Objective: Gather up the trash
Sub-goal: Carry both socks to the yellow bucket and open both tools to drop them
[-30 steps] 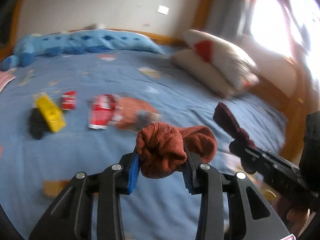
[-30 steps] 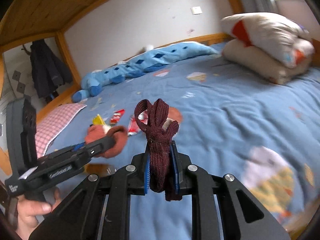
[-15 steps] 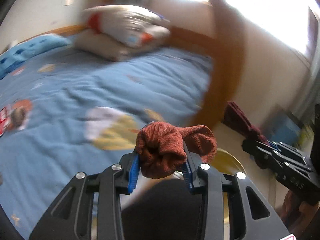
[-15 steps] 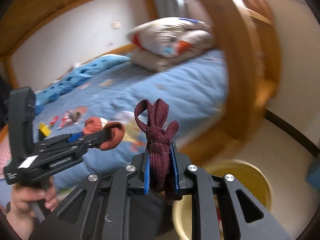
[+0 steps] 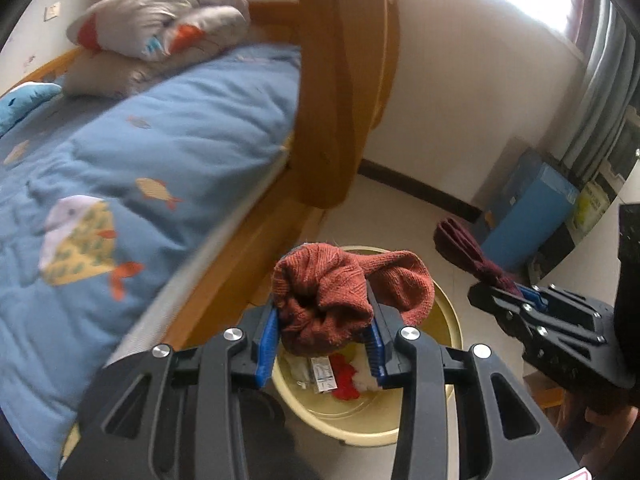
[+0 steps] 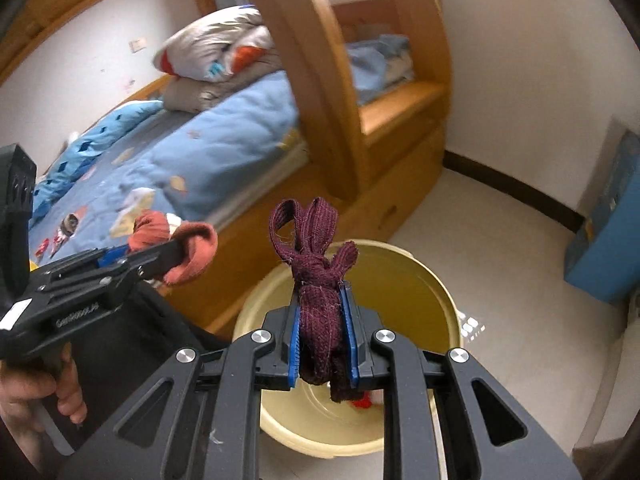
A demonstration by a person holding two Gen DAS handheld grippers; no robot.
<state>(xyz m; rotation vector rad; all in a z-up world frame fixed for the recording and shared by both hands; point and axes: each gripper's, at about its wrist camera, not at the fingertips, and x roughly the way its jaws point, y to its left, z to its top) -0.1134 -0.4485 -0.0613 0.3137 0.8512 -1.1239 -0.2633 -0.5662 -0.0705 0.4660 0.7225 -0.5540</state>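
Rust-red knitted cloth point(image 5: 328, 304) is clamped in the left gripper point(image 5: 323, 336), a maroon knit point(image 6: 320, 300) in the right gripper point(image 6: 322, 344). Both are held above the yellow bin point(image 6: 436, 292) just below, where some trash already lies; wrappers point(image 6: 60, 232) are left on the bed point(image 6: 208, 160) beyond.

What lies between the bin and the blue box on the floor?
Only bare pale floor lies between the bin and the blue box. The right wrist view shows that stretch most clearly.
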